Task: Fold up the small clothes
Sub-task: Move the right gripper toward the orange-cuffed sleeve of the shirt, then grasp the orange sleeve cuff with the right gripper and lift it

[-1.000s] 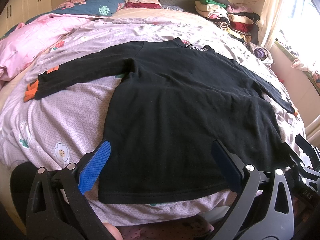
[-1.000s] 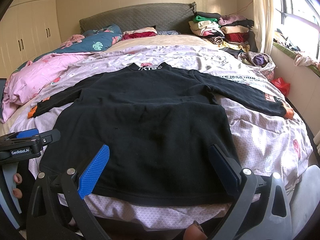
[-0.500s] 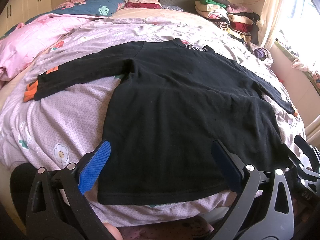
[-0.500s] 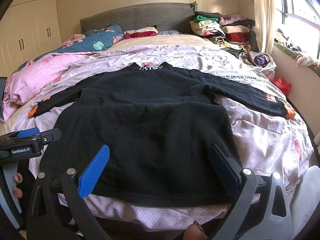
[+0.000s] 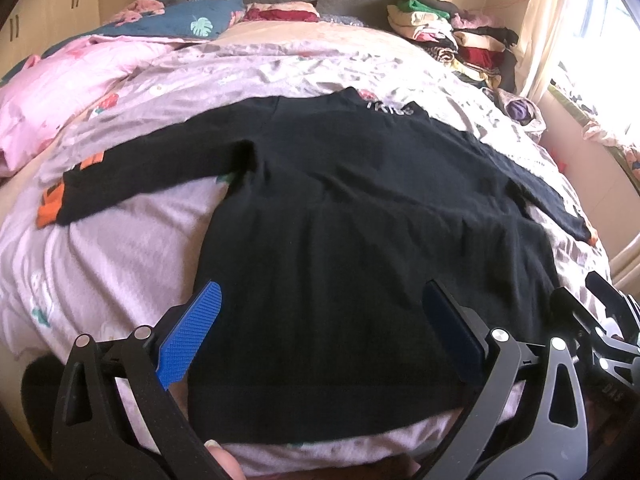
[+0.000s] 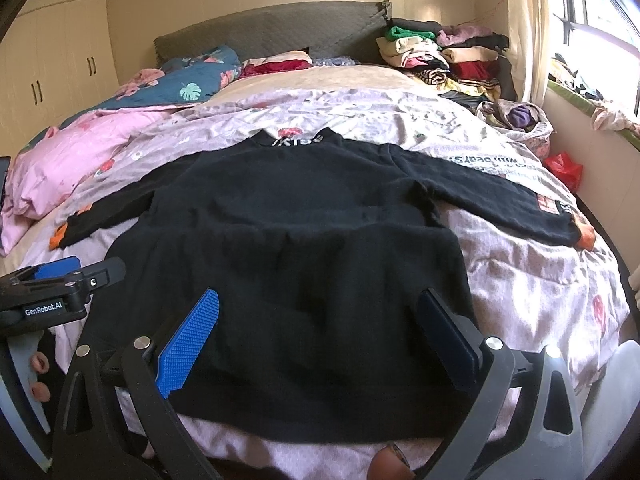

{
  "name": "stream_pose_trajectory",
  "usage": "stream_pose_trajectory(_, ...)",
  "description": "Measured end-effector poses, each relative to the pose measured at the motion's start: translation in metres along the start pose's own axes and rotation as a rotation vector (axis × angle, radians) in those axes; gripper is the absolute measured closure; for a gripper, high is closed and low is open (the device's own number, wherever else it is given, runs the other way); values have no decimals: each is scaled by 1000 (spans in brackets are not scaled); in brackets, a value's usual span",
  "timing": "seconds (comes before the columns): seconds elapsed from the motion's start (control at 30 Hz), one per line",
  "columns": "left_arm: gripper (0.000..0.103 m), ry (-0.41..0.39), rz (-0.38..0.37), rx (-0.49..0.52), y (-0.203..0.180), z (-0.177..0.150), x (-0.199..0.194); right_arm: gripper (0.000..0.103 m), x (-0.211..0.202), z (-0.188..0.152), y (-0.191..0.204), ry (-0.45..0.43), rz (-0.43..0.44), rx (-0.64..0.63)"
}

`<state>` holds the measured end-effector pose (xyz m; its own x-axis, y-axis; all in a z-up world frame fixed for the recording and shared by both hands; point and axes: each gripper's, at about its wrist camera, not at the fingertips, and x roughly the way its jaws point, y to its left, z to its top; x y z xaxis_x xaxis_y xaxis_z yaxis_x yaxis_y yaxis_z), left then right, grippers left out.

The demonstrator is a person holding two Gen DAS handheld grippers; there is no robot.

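A black long-sleeved top (image 5: 340,240) (image 6: 296,256) lies spread flat on the bed, neck away from me, both sleeves stretched out sideways with orange cuffs (image 5: 48,208) (image 6: 585,236). My left gripper (image 5: 320,320) hovers open over the hem on the left half of the top, nothing between its blue pads. My right gripper (image 6: 316,328) is open too, above the hem on the right half. In the right wrist view the left gripper (image 6: 60,292) shows at the left edge. The top's hem (image 5: 320,420) lies at the bed's near edge.
A lilac flowered sheet (image 5: 120,264) covers the bed. A pink quilt (image 6: 68,160) is bunched at the left. Folded clothes are stacked at the far right by the headboard (image 6: 444,56). A window and curtain (image 6: 532,32) line the right side; cupboards (image 6: 60,64) stand at the far left.
Both grippers have moved slightly forward and lower towards the top's hem; the views are a little blurred. The top itself lies as before.
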<state>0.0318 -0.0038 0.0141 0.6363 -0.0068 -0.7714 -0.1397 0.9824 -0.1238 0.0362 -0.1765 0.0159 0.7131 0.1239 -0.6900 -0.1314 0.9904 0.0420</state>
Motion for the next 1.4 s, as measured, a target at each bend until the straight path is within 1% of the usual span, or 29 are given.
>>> stream_pose_trajectory(0.43,8,5,3,-14,-2,40,29,4,25,37,4,-9,-2,3)
stream_pose_trajectory(0.77,8,46,-2,-13,-9,65,63,4,51,60,-12,6,-29,51)
stream_pose_trajectory(0.97,8,69,-7,10,-23,76,80,4,64,72,-42,14,-65,114)
stream_pose_trajectory(1.1,8,75,-22,24,-38,85,90,4,73,79,-72,17,-111,170)
stream_pose_trajectory(1.27,8,82,-35,48,-57,95,102,4,82,85,-116,25,-163,252)
stream_pose_trajectory(1.4,8,90,-40,74,-74,103,113,4,91,85,-160,44,-220,340)
